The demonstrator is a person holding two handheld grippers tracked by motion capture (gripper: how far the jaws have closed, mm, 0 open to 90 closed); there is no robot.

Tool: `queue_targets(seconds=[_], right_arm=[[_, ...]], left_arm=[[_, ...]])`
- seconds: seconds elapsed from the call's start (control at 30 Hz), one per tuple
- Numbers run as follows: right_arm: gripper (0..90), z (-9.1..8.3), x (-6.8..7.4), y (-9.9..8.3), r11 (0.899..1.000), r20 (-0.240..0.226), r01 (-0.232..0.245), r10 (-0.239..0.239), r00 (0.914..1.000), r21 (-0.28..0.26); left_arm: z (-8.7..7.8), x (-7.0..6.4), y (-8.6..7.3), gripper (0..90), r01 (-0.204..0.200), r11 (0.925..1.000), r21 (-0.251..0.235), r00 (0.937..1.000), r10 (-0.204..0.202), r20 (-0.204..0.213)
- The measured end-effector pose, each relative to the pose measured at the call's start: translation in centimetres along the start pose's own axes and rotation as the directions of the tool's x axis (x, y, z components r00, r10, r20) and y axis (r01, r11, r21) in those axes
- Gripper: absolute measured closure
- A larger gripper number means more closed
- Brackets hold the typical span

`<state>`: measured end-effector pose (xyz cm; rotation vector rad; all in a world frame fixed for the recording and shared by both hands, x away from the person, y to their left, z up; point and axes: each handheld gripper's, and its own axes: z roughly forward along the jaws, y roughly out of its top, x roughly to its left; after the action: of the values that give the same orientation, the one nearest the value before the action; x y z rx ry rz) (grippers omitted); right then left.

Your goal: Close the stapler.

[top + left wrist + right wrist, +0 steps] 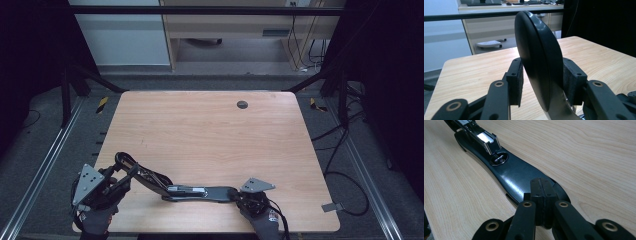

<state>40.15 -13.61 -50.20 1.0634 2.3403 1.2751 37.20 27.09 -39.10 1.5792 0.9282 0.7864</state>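
A black stapler (pixel 200 192) lies opened out near the table's front edge. Its base (pixel 516 172) is flat on the wood, with the metal anvil (pixel 499 159) and the silver staple magazine (pixel 482 138) showing. My right gripper (pixel 540 182) is shut, pads together with nothing between them, tips resting on the base's near end (pixel 234 194). The stapler's black top cover (pixel 536 57) is swung up and back to the left (pixel 137 172). My left gripper (pixel 541 82) is shut on that cover, a pad on each side.
The wooden table (pixel 210 130) carries a round cable grommet (pixel 242 104) at the back. Black frame rails run along both sides. Cables (pixel 345 150) trail on the floor to the right. A desk (pixel 230 30) stands beyond the far edge.
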Motion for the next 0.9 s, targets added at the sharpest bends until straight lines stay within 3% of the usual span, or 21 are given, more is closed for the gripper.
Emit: queue_targets(seconds=[0.9], right_arm=[[90.0, 0.0, 0.0, -0.1, 1.000, -0.001, -0.003, 0.003, 1.0000, -0.004]], left_arm=[[0.9, -2.1, 1.1, 57.3, -0.059, 0.9982, -0.006, 0.9980, 0.059, 0.020]])
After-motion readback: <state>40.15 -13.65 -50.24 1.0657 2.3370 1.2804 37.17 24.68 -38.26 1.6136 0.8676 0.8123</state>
